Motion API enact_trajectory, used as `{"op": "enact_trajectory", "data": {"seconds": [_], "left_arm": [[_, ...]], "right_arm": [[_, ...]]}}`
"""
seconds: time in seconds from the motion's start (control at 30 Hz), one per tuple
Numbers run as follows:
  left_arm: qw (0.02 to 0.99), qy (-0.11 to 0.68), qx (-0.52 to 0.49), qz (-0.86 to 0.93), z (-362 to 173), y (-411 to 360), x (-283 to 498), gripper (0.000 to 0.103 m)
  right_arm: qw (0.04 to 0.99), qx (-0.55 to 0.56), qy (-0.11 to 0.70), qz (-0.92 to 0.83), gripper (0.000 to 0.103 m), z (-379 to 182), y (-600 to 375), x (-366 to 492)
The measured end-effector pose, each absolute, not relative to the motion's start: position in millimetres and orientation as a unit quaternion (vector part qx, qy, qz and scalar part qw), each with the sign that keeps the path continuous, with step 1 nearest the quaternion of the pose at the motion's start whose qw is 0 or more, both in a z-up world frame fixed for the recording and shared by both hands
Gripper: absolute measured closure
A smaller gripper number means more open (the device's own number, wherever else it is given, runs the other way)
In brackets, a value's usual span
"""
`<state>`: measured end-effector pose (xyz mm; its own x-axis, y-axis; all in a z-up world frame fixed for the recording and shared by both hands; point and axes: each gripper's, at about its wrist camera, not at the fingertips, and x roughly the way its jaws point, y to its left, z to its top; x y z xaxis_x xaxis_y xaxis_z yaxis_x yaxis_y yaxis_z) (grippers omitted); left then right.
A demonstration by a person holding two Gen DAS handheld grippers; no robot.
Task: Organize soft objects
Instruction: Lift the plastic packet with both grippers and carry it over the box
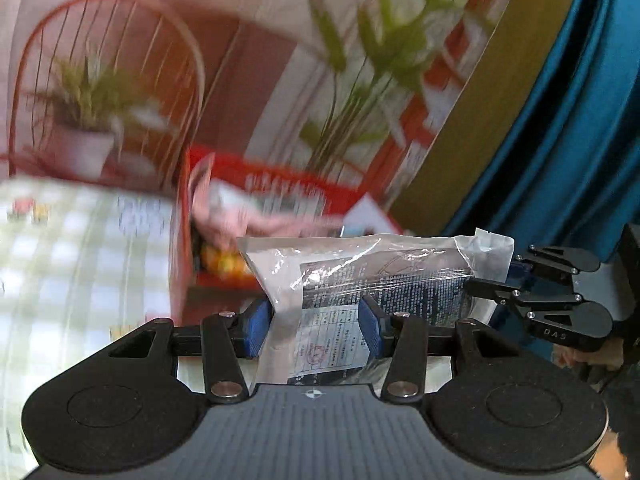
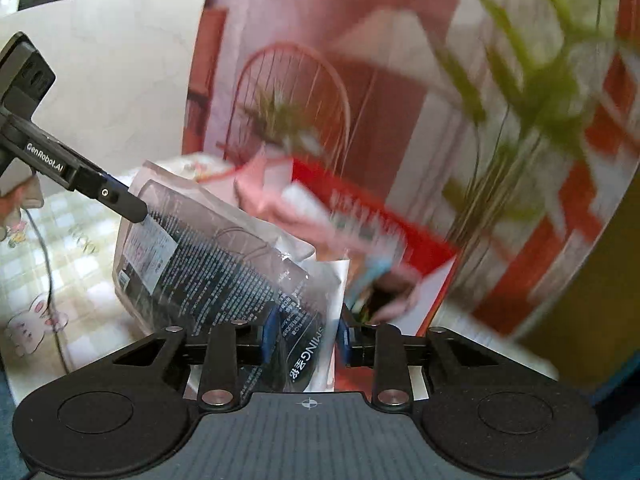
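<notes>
- Clear plastic packet with dark printed contents and a white label, held up above the table between both grippers.
- Left gripper: blue pads about half open, closed against one end of the packet, label between them.
- Right gripper: jaws narrow, blue pads pinching the other end of the packet, near the white "SPRING" lettering.
- Seen from the left wrist, right gripper at the packet's far right edge; seen from the right wrist, left gripper reaching in from the left onto the packet's upper corner.
- Packet tilted in the right wrist view, crinkled and glossy.
- Red open box just behind the packet, holding pink cloth and other blurred items; something orange low inside.
- Same box to the right of the packet in the right wrist view.
- Checked tablecloth with a rabbit print beneath.
- Backdrop picture of potted plants and a wire chair behind the box, blurred.
- Blue curtain at far right.
</notes>
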<state>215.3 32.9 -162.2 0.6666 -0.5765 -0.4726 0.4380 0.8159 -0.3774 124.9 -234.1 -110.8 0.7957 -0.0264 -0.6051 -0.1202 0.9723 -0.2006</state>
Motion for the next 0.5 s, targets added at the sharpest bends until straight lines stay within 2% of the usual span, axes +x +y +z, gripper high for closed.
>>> {"op": "enact_trajectory", "data": {"seconds": [0.3,0.5], "left_arm": [[0.942,0.206,-0.085,-0.249,-105,8,236,0.053],[0.949,0.209,-0.073,-0.225,-107,-5,254,0.053]], "right_arm": [[0.968,-0.147,0.202,-0.027,0.079,-57,-248,148],[0.974,-0.122,0.185,-0.051,0.079,-66,-262,171]]}}
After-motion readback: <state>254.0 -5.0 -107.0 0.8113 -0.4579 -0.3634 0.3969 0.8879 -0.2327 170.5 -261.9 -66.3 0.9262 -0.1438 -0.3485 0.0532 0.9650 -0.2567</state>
